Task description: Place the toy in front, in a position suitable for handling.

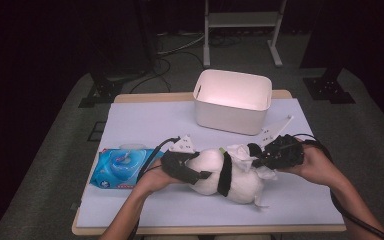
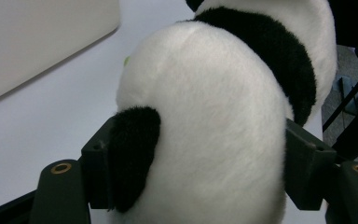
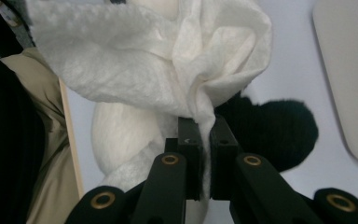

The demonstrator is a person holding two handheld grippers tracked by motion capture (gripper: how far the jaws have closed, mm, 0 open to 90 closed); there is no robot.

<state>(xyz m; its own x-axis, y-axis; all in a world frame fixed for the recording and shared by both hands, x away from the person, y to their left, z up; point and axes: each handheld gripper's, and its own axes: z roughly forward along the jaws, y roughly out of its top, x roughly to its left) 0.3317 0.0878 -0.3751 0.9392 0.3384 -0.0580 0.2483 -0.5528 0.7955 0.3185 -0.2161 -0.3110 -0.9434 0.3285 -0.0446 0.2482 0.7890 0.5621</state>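
High view: both forearms reach in low over the counter [image 1: 145,120]. The left gripper [image 1: 196,172] clamps the plush panda [image 1: 225,175] lying at centre; a wipes pack [image 1: 117,167] lies left, a white bin [image 1: 232,102] behind.

Left gripper view: jaws press the panda's flanks.

Right gripper view: the right gripper [image 3: 205,140] pinches a white wipe [image 3: 158,65] tight over the panda.
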